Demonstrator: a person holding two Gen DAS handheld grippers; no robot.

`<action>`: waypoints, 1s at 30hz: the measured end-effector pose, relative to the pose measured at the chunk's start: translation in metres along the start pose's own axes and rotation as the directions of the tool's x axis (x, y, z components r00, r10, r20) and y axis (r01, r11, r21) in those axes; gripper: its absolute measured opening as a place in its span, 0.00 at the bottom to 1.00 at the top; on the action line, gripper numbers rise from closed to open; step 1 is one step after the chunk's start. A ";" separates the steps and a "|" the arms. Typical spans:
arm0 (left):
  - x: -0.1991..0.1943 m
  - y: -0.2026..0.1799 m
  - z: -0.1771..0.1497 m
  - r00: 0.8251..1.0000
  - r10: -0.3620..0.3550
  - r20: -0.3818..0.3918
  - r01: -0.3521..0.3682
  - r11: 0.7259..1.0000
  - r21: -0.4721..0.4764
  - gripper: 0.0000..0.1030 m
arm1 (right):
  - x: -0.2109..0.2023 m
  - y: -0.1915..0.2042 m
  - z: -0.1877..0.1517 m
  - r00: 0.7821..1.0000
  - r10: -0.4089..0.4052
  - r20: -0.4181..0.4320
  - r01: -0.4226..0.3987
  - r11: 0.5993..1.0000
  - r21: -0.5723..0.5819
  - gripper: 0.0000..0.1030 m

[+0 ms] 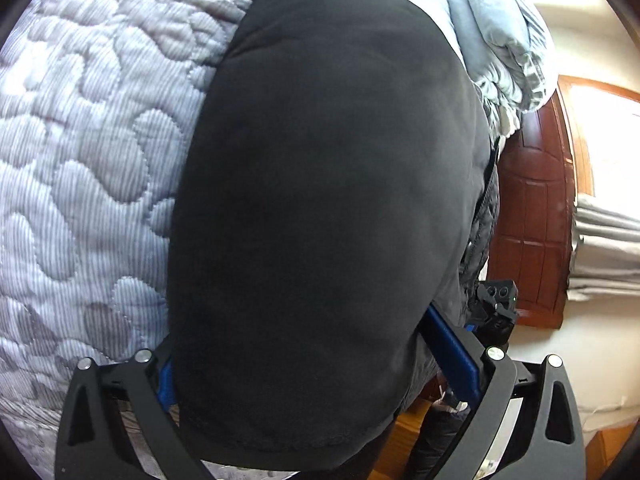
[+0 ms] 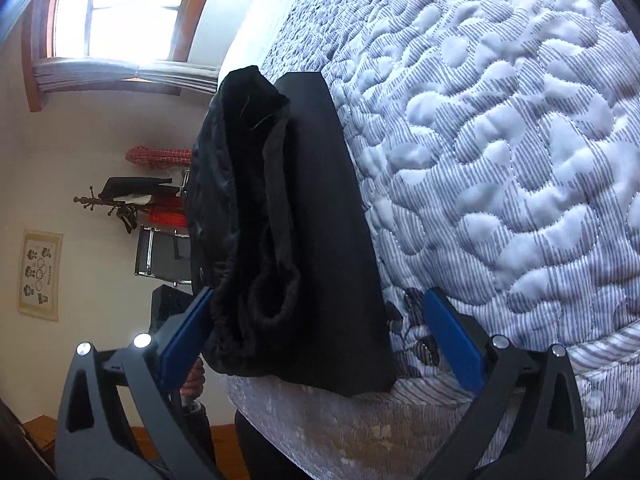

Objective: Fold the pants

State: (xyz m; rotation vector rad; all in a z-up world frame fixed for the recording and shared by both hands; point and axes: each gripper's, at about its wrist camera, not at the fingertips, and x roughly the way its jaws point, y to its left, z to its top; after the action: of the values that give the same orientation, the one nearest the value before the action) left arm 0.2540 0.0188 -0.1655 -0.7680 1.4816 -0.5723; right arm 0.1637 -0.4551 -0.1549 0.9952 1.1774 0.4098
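Note:
The black pants (image 1: pixel 320 200) lie along the quilted bed, filling the middle of the left wrist view. My left gripper (image 1: pixel 320 364) stands open, its blue pads on either side of the near end of the pants; the cloth hides the fingertips. In the right wrist view the pants (image 2: pixel 320 240) lie at the bed's edge with a bunched, raised fold (image 2: pixel 248 220) on their left side. My right gripper (image 2: pixel 320 336) is wide open, one pad left of the bunched fold, the other over the quilt to the right.
A grey-white quilted bedspread (image 2: pixel 500 160) covers the bed. A pale blue duvet (image 1: pixel 500 40) is piled at the far end. A wooden door (image 1: pixel 532 220), a window (image 2: pixel 132 4), a coat rack (image 2: pixel 132 200) and a chair (image 2: pixel 164 256) stand beyond the bed.

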 end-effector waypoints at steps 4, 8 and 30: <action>0.002 -0.004 -0.002 1.000 -0.003 0.002 0.003 1.000 0.020 0.97 | 0.007 0.013 -0.001 1.000 -0.019 -0.023 0.017 0.997 -0.069 0.98; 0.009 -0.004 -0.003 1.000 -0.016 -0.002 0.016 0.999 0.029 0.97 | 0.025 0.028 -0.007 0.997 -0.028 -0.066 0.019 0.990 -0.137 0.83; -0.044 0.013 0.007 0.982 -0.043 0.186 0.041 0.999 0.012 0.52 | 0.065 0.151 -0.001 0.986 -0.118 0.118 0.156 0.901 -0.404 0.35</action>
State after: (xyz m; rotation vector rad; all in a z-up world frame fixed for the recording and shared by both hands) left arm 0.2581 0.0610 -0.1472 -0.8258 1.2924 -0.5229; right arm 0.2193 -0.3267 -0.0681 0.5531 1.0152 0.4721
